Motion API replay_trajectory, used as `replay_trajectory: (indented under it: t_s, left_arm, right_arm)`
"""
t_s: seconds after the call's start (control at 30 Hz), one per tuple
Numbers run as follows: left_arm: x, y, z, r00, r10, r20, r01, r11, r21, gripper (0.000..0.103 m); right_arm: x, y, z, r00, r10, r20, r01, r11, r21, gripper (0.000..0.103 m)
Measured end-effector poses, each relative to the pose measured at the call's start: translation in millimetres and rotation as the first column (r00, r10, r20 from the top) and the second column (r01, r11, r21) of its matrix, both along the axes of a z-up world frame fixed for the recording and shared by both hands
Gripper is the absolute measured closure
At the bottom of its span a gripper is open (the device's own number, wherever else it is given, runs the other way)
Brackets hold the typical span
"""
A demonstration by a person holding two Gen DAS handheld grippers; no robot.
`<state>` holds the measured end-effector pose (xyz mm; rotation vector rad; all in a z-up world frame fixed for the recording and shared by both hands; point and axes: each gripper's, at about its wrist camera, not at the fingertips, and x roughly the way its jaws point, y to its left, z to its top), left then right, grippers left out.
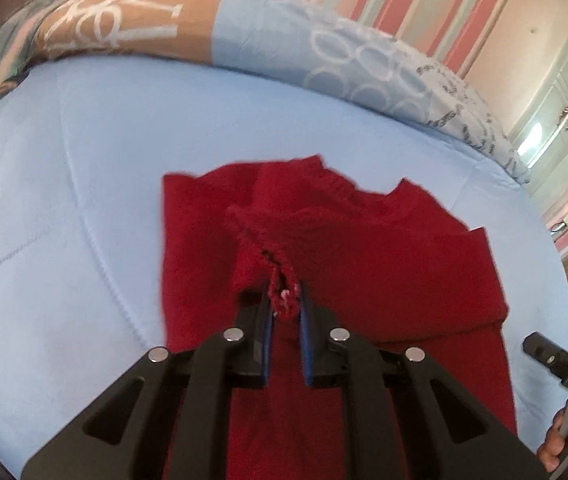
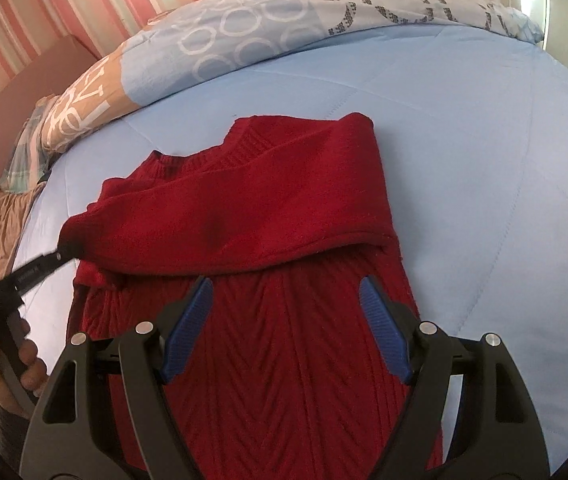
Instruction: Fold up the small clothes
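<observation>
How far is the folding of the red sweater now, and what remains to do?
Done: one sleeve of the red knit sweater already lies folded across its chest on the blue bedsheet. In hand: the left gripper is shut on the ribbed cuff of a sleeve, holding it over the body. The right gripper hovers open above the sweater, holding nothing. Left: lay this cuff down, then probably fold the body, which is not yet doubled over.

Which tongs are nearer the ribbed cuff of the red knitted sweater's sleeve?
Left. The left tongs are shut on the ribbed cuff, holding it above the red knitted sweater. The right tongs hover open over the sweater's body, gripping nothing.
</observation>
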<state>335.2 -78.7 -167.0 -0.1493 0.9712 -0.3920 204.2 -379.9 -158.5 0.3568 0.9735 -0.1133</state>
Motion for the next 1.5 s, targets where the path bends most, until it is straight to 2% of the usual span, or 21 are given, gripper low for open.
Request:
replay_trajectory:
  t_s: [0.13,0.3,0.43,0.57,0.6,0.63,0.7,0.8,0.87,0.9,1.03,1.17,1.23,1.3,1.33,1.37,1.4,1.5]
  left_arm:
    - [1,-35,10,0.998,-0.057,0.005,0.057,0.995,-0.081,0.094]
    - [-9,-98,6,0.99,-0.142,0.008,0.142,0.988,-0.053,0.094]
    - [-15,-151,-7,0.971,-0.228,-0.068,0.217,0.966,-0.138,0.094]
    - [-31,-204,-9,0.943,-0.323,-0.084,0.304,0.936,-0.178,0.094]
    - [-35,-215,-11,0.933,-0.348,-0.094,0.329,0.929,-0.171,0.094]
    - [-39,-228,-15,0.925,-0.362,-0.112,0.35,0.93,-0.115,0.09]
    - [-46,-232,-18,0.926,-0.36,-0.111,0.361,0.932,-0.018,0.09]
    - [-61,-196,-9,0.938,-0.343,-0.053,0.346,0.936,0.068,0.081]
    - [-68,-166,-5,0.946,-0.323,-0.014,0.323,0.941,0.097,0.066]
    - [-69,-143,-4,0.954,-0.301,0.005,0.298,0.946,0.13,0.063]
    - [-64,-77,-8,0.979,-0.201,0.029,0.191,0.96,0.203,0.063]
    - [-58,-33,-14,0.993,-0.117,-0.005,0.117,0.984,0.136,0.065]
    - [-50,-24,-16,0.996,-0.09,0.004,0.089,0.99,0.106,0.065]
    - [-40,-24,-17,0.995,-0.096,0.006,0.095,0.99,0.108,0.065]
    - [-34,-23,-17,0.995,-0.1,0.008,0.099,0.99,0.098,0.069]
    - [-28,-22,-17,0.994,-0.106,0.0,0.106,0.992,0.073,0.088]
    - [-21,-20,-18,0.995,-0.102,-0.016,0.102,0.994,0.034,0.1]
    - [-2,-14,-17,0.997,-0.067,-0.049,0.065,0.997,-0.046,0.103]
  right_arm:
    - [-6,-10,-3,1.0,-0.026,-0.012,0.025,0.999,-0.037,0.027]
    - [-23,-37,-1,0.997,-0.076,-0.012,0.075,0.996,-0.051,0.027]
    - [-39,-62,2,0.991,-0.135,-0.011,0.134,0.988,-0.08,0.027]
    - [-57,-89,2,0.98,-0.197,-0.025,0.194,0.976,-0.095,0.027]
    - [-60,-95,2,0.978,-0.209,-0.029,0.205,0.974,-0.098,0.027]
    - [-64,-100,1,0.974,-0.223,-0.033,0.219,0.97,-0.102,0.027]
    - [-68,-106,2,0.971,-0.237,-0.03,0.233,0.968,-0.096,0.027]
    - [-66,-102,6,0.976,-0.217,-0.005,0.216,0.974,-0.073,0.027]
    - [-57,-90,7,0.983,-0.183,0.006,0.183,0.981,-0.064,0.027]
    - [-52,-82,8,0.986,-0.164,0.009,0.164,0.985,-0.058,0.027]
    - [-23,-44,7,0.997,-0.074,0.012,0.074,0.997,-0.01,0.027]
    - [8,-5,0,1.0,0.029,-0.001,-0.029,0.999,0.041,0.027]
    - [18,13,0,0.998,0.07,-0.01,-0.069,0.997,0.015,0.027]
    - [20,25,5,0.996,0.094,0.0,-0.094,0.996,-0.008,0.027]
    - [20,28,6,0.995,0.102,0.005,-0.102,0.995,-0.007,0.027]
    - [21,29,6,0.995,0.103,0.001,-0.103,0.995,-0.004,0.027]
    - [21,28,4,0.995,0.1,-0.005,-0.1,0.995,-0.004,0.027]
    - [19,27,-1,0.996,0.094,-0.01,-0.094,0.996,0.011,0.027]
